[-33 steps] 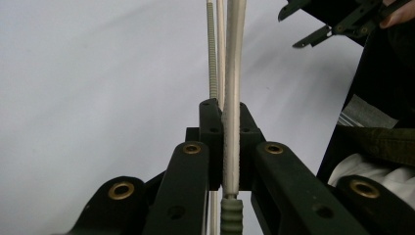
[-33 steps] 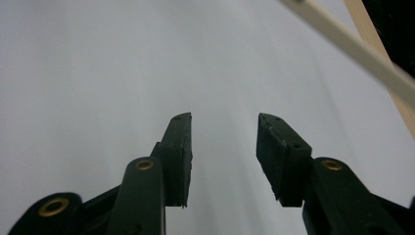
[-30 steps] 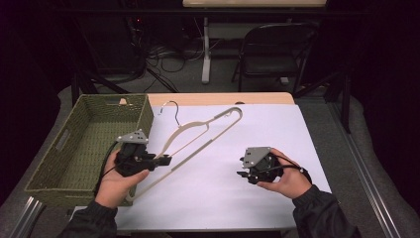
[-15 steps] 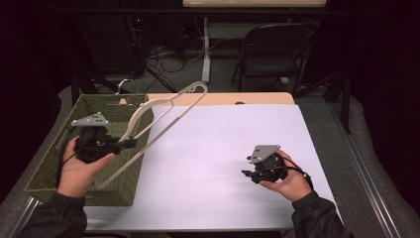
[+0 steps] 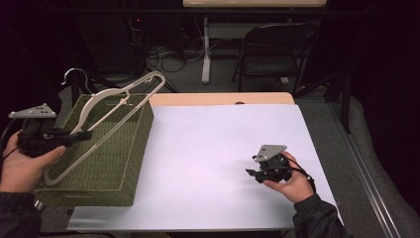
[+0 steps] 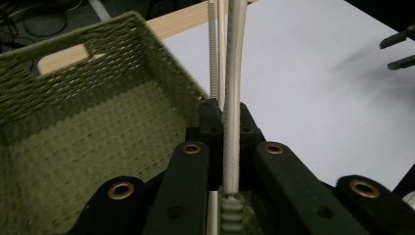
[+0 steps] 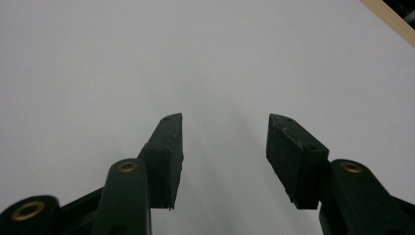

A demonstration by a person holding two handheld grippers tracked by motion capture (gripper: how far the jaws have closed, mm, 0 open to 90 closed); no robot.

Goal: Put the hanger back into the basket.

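Left gripper (image 5: 84,135), far left of the high view, is clamped tight on the lower bar of a cream hanger (image 5: 106,121); the left gripper view has both pads pinching that bar (image 6: 231,142). Hanger is tilted in the air over the green woven basket (image 5: 126,163), hook (image 5: 74,77) poking past the basket's far rim at upper left. It touches neither the basket floor nor the white table cover (image 5: 213,148).

Right gripper (image 5: 251,173), lower right of centre, sits low over the cover. Its jaws have just been opening and are now wide apart with nothing between them.

Risks, my read:
- Hanger looks longer than the basket is wide, so a straight drop could leave it bridging the rim or snag the hook on the weave.
- Grip is near one end of a thin bar, so the hanger can pivot in the pads and swing.
- Letting go at this height: it may bounce out onto the table.
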